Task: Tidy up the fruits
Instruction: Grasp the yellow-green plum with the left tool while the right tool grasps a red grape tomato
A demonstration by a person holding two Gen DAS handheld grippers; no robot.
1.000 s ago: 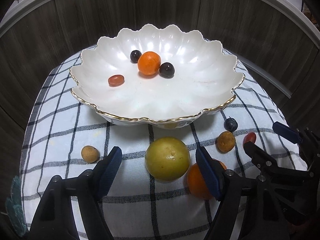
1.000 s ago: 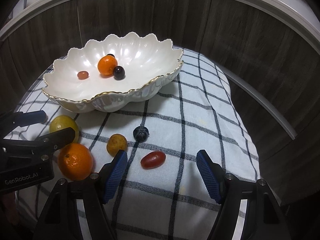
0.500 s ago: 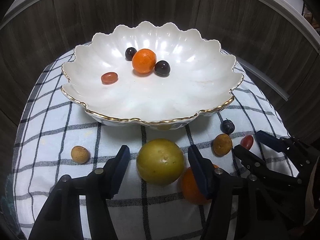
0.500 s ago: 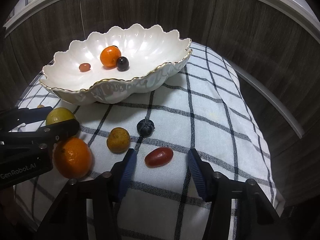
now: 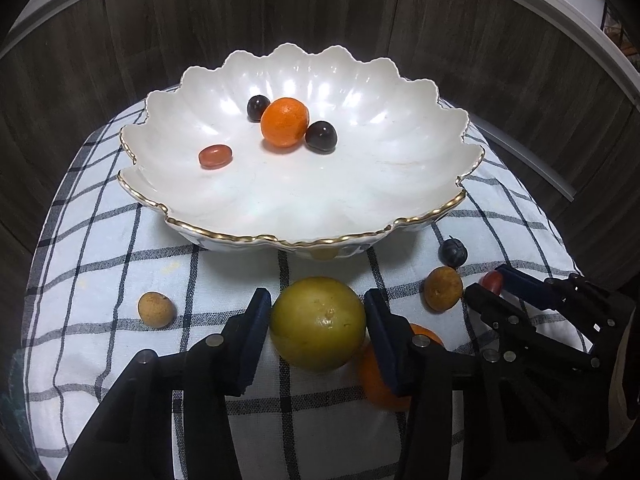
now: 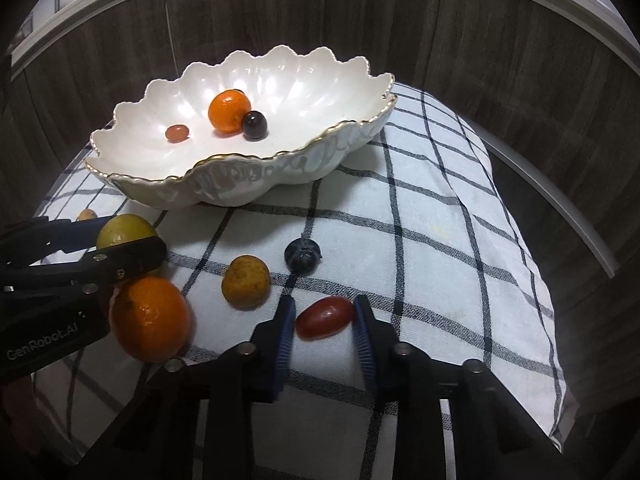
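A white scalloped bowl (image 5: 400,184) with a gold rim holds an orange (image 5: 285,122), two dark grapes (image 5: 321,135) and a red cherry tomato (image 5: 215,156). My left gripper (image 5: 316,320) has its blue pads closed against a yellow-green citrus (image 5: 318,324) on the checked cloth. My right gripper (image 6: 324,320) has its pads against a red cherry tomato (image 6: 325,317) on the cloth. An orange (image 6: 150,319) lies beside the left gripper's right finger. The bowl (image 6: 280,176) also shows in the right wrist view.
On the checked cloth (image 6: 440,240) lie a brown longan (image 6: 245,281), a blueberry (image 6: 302,255) and another longan (image 5: 156,309) at the left. Dark wood panels rise behind the bowl. The cloth drops off at the right edge.
Both grippers moved forward and closed: the left one around the yellow-green citrus, the right one around the red cherry tomato.
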